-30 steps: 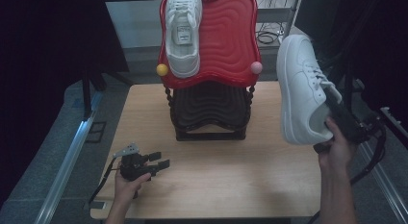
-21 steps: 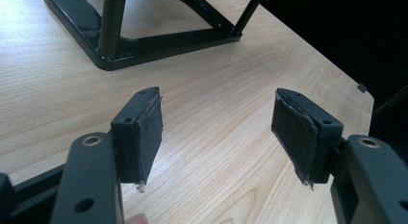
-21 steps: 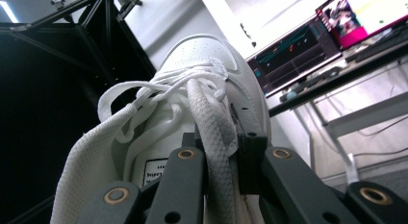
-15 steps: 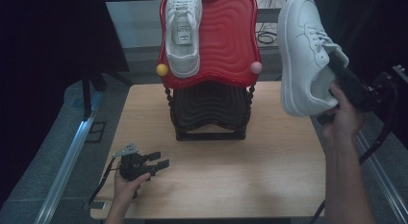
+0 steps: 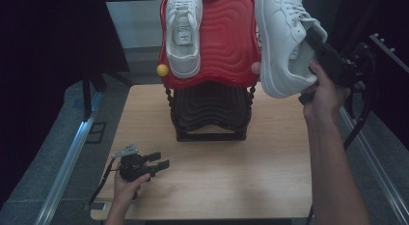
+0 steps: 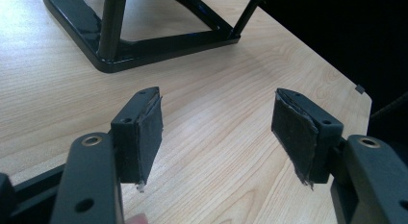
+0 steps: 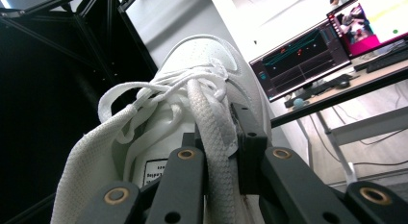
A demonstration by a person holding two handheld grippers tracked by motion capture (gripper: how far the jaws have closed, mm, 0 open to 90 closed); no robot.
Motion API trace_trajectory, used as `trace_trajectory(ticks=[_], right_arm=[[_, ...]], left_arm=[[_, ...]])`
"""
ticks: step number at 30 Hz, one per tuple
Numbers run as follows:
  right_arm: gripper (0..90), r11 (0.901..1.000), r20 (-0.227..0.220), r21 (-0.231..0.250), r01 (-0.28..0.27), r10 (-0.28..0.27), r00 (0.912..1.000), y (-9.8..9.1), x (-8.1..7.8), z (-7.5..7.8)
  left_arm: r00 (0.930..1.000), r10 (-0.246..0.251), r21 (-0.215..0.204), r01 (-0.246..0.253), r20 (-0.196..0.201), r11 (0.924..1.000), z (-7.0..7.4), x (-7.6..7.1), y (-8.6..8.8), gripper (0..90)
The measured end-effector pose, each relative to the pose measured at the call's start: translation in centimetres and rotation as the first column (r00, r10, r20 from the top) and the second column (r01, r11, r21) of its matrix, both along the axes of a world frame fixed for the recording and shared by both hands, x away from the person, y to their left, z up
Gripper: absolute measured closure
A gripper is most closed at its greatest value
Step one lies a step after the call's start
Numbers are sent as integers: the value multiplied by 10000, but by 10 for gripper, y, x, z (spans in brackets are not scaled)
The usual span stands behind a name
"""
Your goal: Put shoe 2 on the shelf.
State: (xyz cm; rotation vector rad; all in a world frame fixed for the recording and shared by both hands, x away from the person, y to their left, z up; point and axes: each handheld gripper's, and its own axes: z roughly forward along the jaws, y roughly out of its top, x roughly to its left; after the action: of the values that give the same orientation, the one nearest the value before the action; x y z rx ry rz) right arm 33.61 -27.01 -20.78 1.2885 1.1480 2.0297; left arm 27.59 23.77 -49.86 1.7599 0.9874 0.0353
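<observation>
Wood-grain tabletop (image 5: 226, 186) carries a black wire stand (image 5: 210, 111) at its far middle, and a red wavy rack panel (image 5: 224, 46) rises above that stand. One white sneaker (image 5: 183, 34) already hangs on the panel's left half, toe pointing down. A yellow knob (image 5: 163, 69) projects at the panel's lower left edge; a pink knob (image 5: 255, 67) sits at the lower right, partly covered.

Your right gripper (image 5: 318, 44) is raised beside the panel's right edge. Its jaws are clamped on the second white sneaker (image 5: 282, 41); in the right gripper view the pads pinch the padded collar and lace area (image 7: 211, 132) of that shoe. The sneaker hangs toe down, sole toward the rack, just beside the panel; whether it touches the panel cannot be told from the high view. Your right hand (image 5: 325, 92) grips the tool from below.

Your left gripper (image 5: 153, 166) rests low over the near left part of the table, held in your left hand (image 5: 128, 186). Its jaws stand apart with nothing between them; bare wood (image 6: 216, 132) shows between the pads, with the stand's black base (image 6: 159, 43) farther ahead.
</observation>
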Motion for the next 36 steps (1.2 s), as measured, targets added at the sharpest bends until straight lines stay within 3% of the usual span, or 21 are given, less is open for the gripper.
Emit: trace_trajectory(ticks=[12, 19, 27, 31, 36], right_arm=[[821, 9996, -106, 46, -291, 291, 9995, 46, 38, 18], [820, 9993, -307, -311, -195, 185, 9994, 77, 65, 22], [819, 9942, -451, -938, 527, -571, 9973, 97, 85, 8], [818, 9870, -305, -1349, 875, -924, 9953, 101, 87, 5], [817, 9760, -232, -1798, 1225, -1287, 9914, 103, 90, 2]], left_arm=[[10000, -76, -90, 76, -31, 9999, -1, 1, -1, 357], [10000, -98, -73, 98, 7, 9999, -1, 1, 1, 356], [10000, -38, -142, 38, -7, 9999, -1, 1, 3, 357], [10000, -89, -386, 88, -23, 9992, 0, 1, 4, 357], [10000, 31, -331, -28, 85, 9994, 2, 0, 5, 355]])
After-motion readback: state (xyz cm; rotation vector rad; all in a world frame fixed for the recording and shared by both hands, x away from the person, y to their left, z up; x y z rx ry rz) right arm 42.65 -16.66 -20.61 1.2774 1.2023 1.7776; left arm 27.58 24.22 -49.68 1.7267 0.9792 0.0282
